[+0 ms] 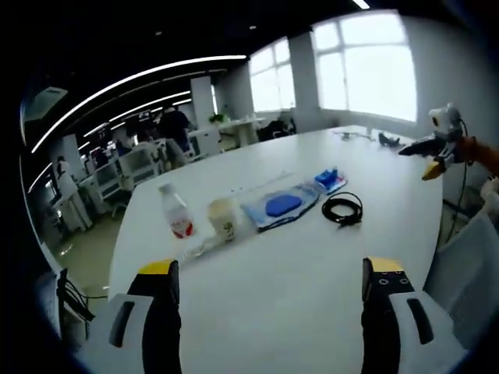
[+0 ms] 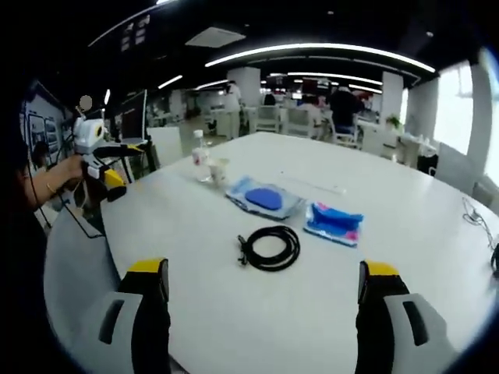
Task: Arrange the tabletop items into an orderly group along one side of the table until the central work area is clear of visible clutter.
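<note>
I held my left gripper [image 1: 269, 284] over the near edge of the white table [image 1: 296, 312], its yellow-tipped jaws spread wide with nothing between them. My right gripper [image 2: 263, 284] hung the same way above the table's edge on its own side, jaws wide apart and empty.

The clutter lay in a loose row across the middle of the tabletop. In the left gripper view, a plastic water bottle [image 1: 176, 210] with a red label stood upright at the left end, and a paper cup [image 1: 223, 218] stood just beside it. Next came a clear plastic bag with a blue oval item inside [image 1: 281, 206], then a smaller blue packet [image 1: 328, 178] near it. A coiled black cable [image 1: 343, 209] lay nearer to me than the packet, apart from it.

In the right gripper view the coiled cable [image 2: 270, 248] sat closest, with the blue packet [image 2: 334, 222] just beyond it to the right, the clear bag [image 2: 263, 198] to the left, and the cup [image 2: 218, 171] and bottle [image 2: 200, 156] farther back.

My other gripper showed at the right rim of the left gripper view [image 1: 437, 148] and at the left rim of the right gripper view [image 2: 105, 160], held in my hand [image 2: 64, 173].
</note>
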Demonstrator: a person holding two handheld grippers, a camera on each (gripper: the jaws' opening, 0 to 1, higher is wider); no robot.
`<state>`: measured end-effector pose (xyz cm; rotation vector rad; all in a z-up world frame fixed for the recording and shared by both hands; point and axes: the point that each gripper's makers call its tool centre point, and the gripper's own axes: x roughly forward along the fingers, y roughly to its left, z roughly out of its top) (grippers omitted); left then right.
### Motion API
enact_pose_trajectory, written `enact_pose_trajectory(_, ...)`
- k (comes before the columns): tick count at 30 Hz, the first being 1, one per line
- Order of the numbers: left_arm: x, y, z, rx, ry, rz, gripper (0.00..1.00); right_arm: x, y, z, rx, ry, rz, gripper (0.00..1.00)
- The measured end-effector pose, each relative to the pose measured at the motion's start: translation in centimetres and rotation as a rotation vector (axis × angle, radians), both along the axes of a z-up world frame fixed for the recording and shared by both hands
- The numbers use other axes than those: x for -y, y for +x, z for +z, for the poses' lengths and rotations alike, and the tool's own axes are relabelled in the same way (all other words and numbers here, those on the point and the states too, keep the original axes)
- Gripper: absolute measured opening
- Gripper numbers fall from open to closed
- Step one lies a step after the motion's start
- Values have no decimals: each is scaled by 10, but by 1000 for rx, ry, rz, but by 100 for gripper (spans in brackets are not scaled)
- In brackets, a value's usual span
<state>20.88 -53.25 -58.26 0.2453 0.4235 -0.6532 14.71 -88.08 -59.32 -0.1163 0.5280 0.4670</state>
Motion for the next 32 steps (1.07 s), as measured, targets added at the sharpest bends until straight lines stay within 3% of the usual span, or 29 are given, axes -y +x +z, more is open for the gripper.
enact_pose_trajectory(14,-15,-10,-9,-31,-11,49,97,1,-12,4,13,15,-41,100)
enact_pose_trajectory(32,-17,-13,-13,-32,-5,57,99,6,-17,6,12,1,-64,100)
